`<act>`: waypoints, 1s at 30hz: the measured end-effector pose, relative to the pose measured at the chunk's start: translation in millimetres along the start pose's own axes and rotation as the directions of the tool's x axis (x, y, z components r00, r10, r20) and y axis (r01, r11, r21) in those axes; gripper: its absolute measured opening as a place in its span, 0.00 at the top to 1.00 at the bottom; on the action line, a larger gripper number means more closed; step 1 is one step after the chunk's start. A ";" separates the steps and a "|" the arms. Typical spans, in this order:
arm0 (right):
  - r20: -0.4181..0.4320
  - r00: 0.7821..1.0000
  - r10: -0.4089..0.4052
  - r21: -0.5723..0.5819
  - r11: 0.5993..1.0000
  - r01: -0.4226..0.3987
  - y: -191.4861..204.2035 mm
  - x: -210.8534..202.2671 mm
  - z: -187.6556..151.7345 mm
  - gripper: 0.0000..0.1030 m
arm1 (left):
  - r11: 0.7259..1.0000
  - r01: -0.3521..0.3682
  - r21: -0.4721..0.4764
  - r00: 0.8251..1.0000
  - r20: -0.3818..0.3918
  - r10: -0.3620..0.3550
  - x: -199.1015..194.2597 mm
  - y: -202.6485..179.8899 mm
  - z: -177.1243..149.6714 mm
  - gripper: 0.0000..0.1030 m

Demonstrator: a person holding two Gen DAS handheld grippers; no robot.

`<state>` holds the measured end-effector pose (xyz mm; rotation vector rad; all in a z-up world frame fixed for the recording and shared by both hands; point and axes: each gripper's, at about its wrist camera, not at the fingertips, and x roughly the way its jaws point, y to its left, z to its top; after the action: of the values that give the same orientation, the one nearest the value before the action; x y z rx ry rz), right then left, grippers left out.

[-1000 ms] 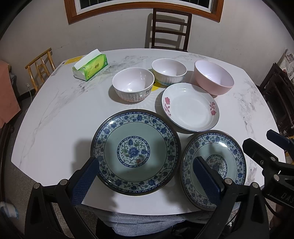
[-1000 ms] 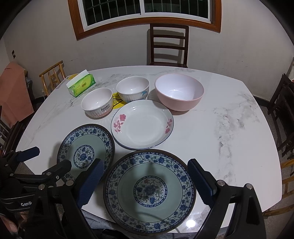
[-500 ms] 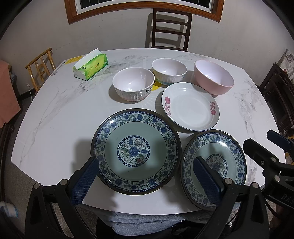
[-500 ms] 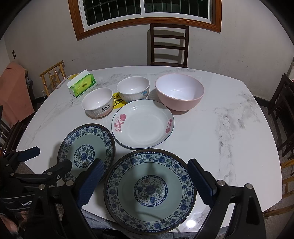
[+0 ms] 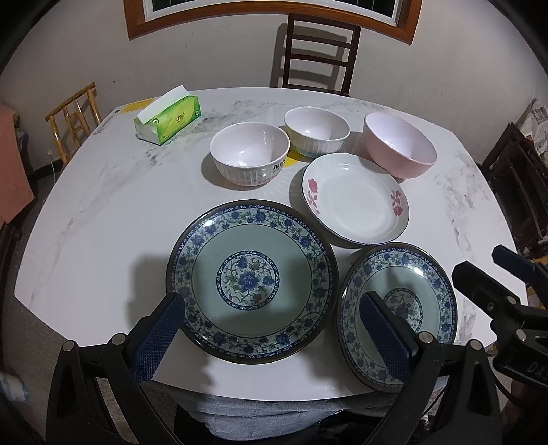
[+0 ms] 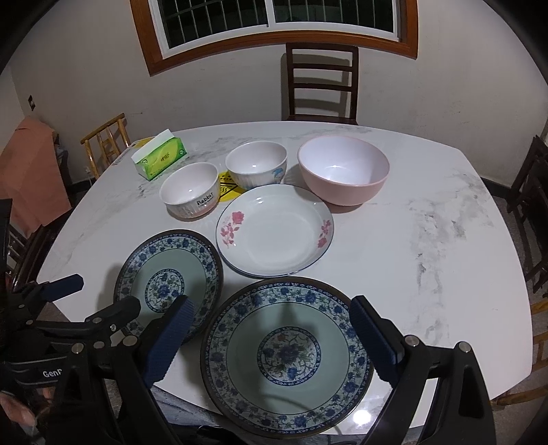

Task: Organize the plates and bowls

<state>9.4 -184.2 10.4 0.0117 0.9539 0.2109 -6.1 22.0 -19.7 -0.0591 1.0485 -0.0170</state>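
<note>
Both tongs were open and held nothing. Left gripper sat at the bottom of the left wrist frame, fingers spread either side of the near edge of the left blue-patterned plate, which filled the lower centre; cannot tell if the pads touched its rim. Right gripper sat at the bottom of the right wrist frame, jaws wide, flanking the right blue-patterned plate at lower centre, same caveat on contact. Both plates lay flat near the front edge of the white marble table, side by side, rims close or touching. In the left wrist view the right plate appeared at lower right, with the right gripper's black frame at the right edge. In the right wrist view the left plate appeared at lower left, partly behind the left gripper's frame. Above them, mid-frame, lay the white floral plate, flat, just beyond both blue plates. Further up were three upright bowls in a rough row: ribbed white bowl left of centre, second white bowl just beside it, pink bowl right of centre, near the floral plate's far rim. A green tissue box sat upper left on the table. A dark wooden chair stood behind the table at top centre, under the window.
</note>
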 end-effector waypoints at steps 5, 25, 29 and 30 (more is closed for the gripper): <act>-0.003 0.997 0.076 0.002 0.997 -0.076 -1.5 4.3 4.0 0.08 | 0.997 0.051 -0.064 0.999 -0.010 -0.052 3.0 18.6 3.2 0.03; -0.189 0.930 0.314 0.053 0.949 -0.310 11.5 72.5 22.6 0.41 | 0.939 0.162 -0.303 0.982 -0.047 -0.185 27.9 111.7 9.2 0.32; -0.222 0.914 0.340 0.072 0.940 -0.332 13.8 87.3 25.2 0.50 | 0.930 0.170 -0.327 0.977 -0.065 -0.202 37.0 123.1 8.5 0.37; -0.228 0.910 0.345 0.079 0.938 -0.336 13.1 89.4 25.3 0.52 | 0.927 0.172 -0.332 0.976 -0.069 -0.206 38.7 124.9 7.6 0.41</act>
<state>77.6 -152.8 -45.8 0.1939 1.1945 0.5274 17.9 145.4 -56.5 -0.4638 1.1379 -0.0231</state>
